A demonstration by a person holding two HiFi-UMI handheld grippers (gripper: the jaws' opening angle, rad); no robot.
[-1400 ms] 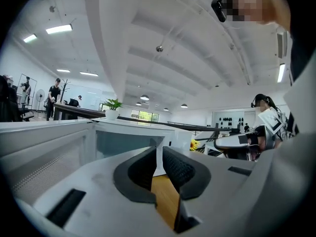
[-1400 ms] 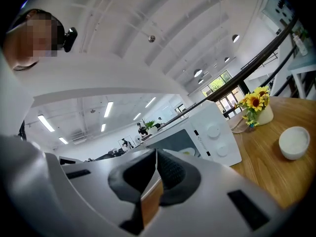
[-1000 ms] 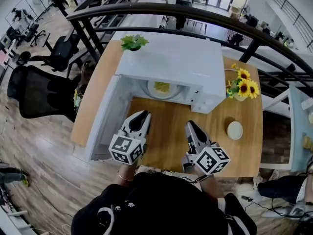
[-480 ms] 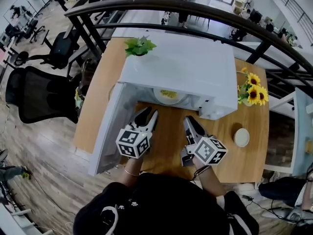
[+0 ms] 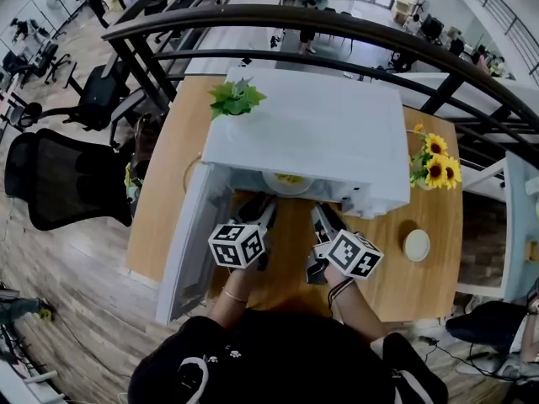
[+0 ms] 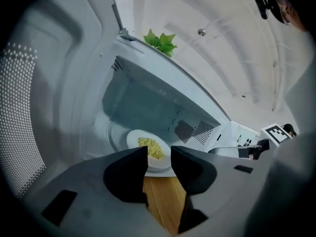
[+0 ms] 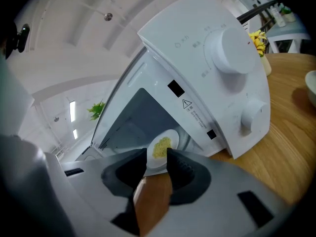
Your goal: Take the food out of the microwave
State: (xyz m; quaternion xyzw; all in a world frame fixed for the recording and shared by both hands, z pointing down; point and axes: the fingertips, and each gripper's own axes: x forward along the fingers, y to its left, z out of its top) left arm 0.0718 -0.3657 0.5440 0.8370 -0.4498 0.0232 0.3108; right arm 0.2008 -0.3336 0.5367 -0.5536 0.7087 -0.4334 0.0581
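Worktop: one, wooden, everything below is carried on it. Microwave: one, white, fitted with two knobs; its door is swung open to the left. Two grippers are pointed into the open cavity, side by side. Left gripper: jaws have just been opening and are now parted, nothing is held between them. Right gripper: jaws are parted by a narrow gap, nothing is held. Potted plant: one, at the microwave's far left corner. Sunflower vase: one, placed right of the microwave. Plate: one, white, inside the microwave, seen beyond both jaw gaps, untouched. Bowl: one, small, white, right of the microwave. Food: one yellow heap, piled on the plate.
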